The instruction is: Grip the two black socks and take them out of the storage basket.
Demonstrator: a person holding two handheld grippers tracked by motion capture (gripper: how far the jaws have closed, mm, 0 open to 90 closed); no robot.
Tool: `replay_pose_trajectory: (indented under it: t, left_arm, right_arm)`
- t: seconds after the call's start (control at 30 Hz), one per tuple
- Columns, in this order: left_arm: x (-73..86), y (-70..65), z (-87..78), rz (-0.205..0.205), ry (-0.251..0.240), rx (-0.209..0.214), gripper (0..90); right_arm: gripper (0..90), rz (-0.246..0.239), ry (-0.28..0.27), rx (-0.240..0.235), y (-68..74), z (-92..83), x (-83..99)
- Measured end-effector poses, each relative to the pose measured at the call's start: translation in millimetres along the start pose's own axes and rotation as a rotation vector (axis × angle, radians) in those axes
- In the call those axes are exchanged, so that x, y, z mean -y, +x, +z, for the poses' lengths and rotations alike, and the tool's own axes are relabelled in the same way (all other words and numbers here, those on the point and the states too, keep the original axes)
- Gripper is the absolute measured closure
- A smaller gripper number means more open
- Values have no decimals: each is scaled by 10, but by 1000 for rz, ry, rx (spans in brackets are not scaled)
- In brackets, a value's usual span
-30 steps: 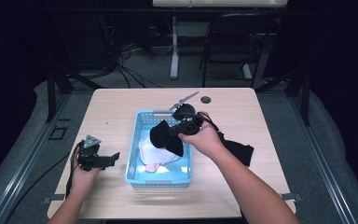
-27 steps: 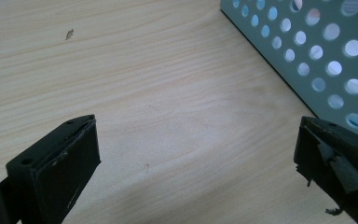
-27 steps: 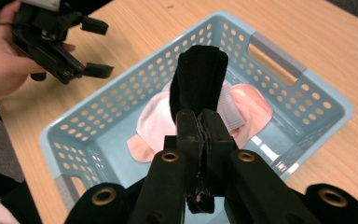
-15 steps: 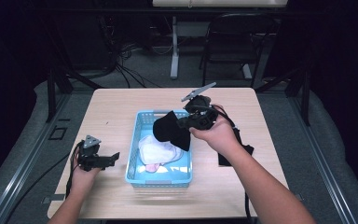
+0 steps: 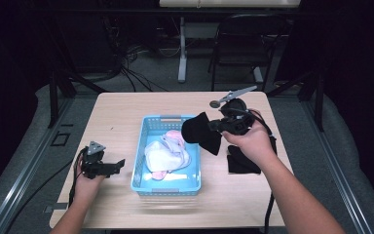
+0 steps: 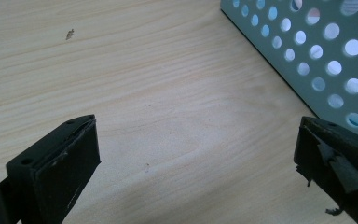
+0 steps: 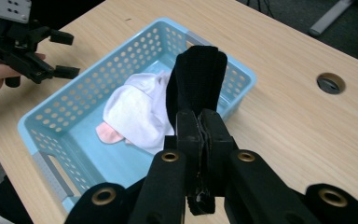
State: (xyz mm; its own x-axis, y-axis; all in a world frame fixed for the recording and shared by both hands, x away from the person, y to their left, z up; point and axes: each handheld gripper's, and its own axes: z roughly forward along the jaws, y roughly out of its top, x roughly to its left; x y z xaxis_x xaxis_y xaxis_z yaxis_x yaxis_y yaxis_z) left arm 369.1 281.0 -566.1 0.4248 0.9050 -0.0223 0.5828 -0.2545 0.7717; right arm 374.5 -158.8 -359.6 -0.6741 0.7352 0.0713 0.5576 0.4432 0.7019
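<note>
High view: right gripper [image 5: 222,125] is clamped on a black sock [image 5: 202,132], held in the air over the right rim of the blue basket [image 5: 165,185]. The sock's long axis runs roughly across the desk [image 5: 121,109], its free end pointing left toward the basket. A second black garment [image 5: 241,161] lies on the desk right of the basket, beside the right hand [image 5: 247,141]. Left gripper [image 5: 112,167] rests at the desk's left edge, just beside the basket, jaws spread wide and holding nothing.

Left gripper view: jaws stand wide apart over bare wood; the perforated basket wall [image 6: 326,56] shows at upper right.

Right gripper view: jaws are pressed together on the sock [image 7: 196,84], whose folded length extends straight away from the camera, above white and pink clothes [image 7: 133,112] in the basket [image 7: 51,135]. Left gripper [image 7: 63,53] appears at upper left.
</note>
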Motion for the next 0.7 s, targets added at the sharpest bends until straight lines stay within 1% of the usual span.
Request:
replay_pose_trajectory:
  t: [0.03, 0.07, 0.17, 0.23, 0.27, 0.33, 0.37, 0.43, 0.47, 0.5, 0.53, 0.57, 0.67, 0.7]
  left_arm:
    - [1, 1, 2, 0, 1, -1, 3]
    - [1, 1, 2, 0, 1, -1, 3]
    - [2, -1, 4, -2, 2, -1, 3]
    - [2, -1, 3, 0, 4, -1, 3]
    - [2, -2, 3, 0, 4, -1, 3]
    - [3, -3, 2, 0, 4, -1, 3]
    - [3, -4, 2, 0, 5, -2, 3]
    - [4, -5, 4, -1, 5, -2, 3]
    - [4, -5, 4, -1, 5, -2, 3]
    - [5, -4, 5, -1, 5, -1, 3]
    - [5, -4, 5, -1, 5, -1, 3]
    - [6, -4, 6, -2, 5, -2, 3]
    - [7, -2, 3, 0, 8, -2, 3]
    - [8, -2, 3, 0, 9, -3, 3]
  right_arm:
    - [877, 14, -5, 14, -61, -45, 52]
    - [877, 14, -5, 14, -61, -45, 52]
    - [877, 37, -3, 38, -146, -99, 141]
    - [877, 60, 2, 49, -211, -133, 219]
    - [877, 62, 0, 53, -235, -138, 248]
    - [877, 81, 6, 62, -288, -143, 335]
    - [877, 93, 13, 67, -324, -141, 412]
    - [877, 103, 18, 70, -350, -129, 480]
    - [877, 103, 18, 70, -350, -129, 480]
    - [877, 110, 27, 76, -375, -107, 555]
    - [877, 110, 27, 76, -375, -107, 555]
    - [877, 123, 32, 76, -400, -81, 626]
    - [877, 136, 36, 80, -436, -41, 717]
    - [877, 144, 40, 74, -449, -32, 743]
